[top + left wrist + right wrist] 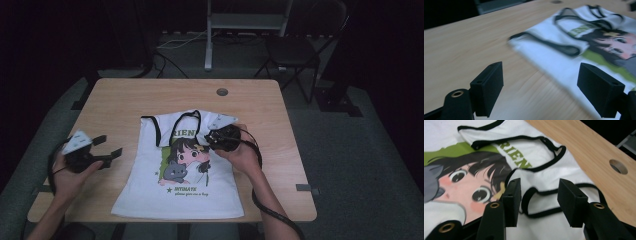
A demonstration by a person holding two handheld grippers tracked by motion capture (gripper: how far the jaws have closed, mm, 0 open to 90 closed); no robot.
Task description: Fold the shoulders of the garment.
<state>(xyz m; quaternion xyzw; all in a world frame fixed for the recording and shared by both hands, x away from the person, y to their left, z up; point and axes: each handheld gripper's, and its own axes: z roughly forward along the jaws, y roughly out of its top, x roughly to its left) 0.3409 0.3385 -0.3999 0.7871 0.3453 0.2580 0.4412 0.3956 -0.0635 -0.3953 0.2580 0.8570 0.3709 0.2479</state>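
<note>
- Your right gripper [212, 139] hangs over the upper right part of the white T-shirt [150, 190], jaws partly open with nothing between them; in the right gripper view [537, 201] they straddle a folded-in sleeve [544, 200] edged in black, without pinching it.
- Your left gripper [107, 147] sits over bare wood just left of the shirt, jaws spread wide and empty; in the left gripper view [539, 87] the shirt's left edge lies just ahead, between the two pads.
- The T-shirt lies flat, print up, in the middle of the wooden table [125, 95], hem toward you and the black-trimmed neckline [182, 125] away from you.
- Both sleeves are turned in over the chest, so the green lettering [517, 157] shows only in part.
- The print shows a cartoon girl [192, 152] with dark hair and a grey cat [174, 172] on a green patch.
- A round cable hole [222, 92] sits in the table beyond the collar, well apart from the shirt.
- A dark folding chair [295, 50] stands on the floor behind the table.
</note>
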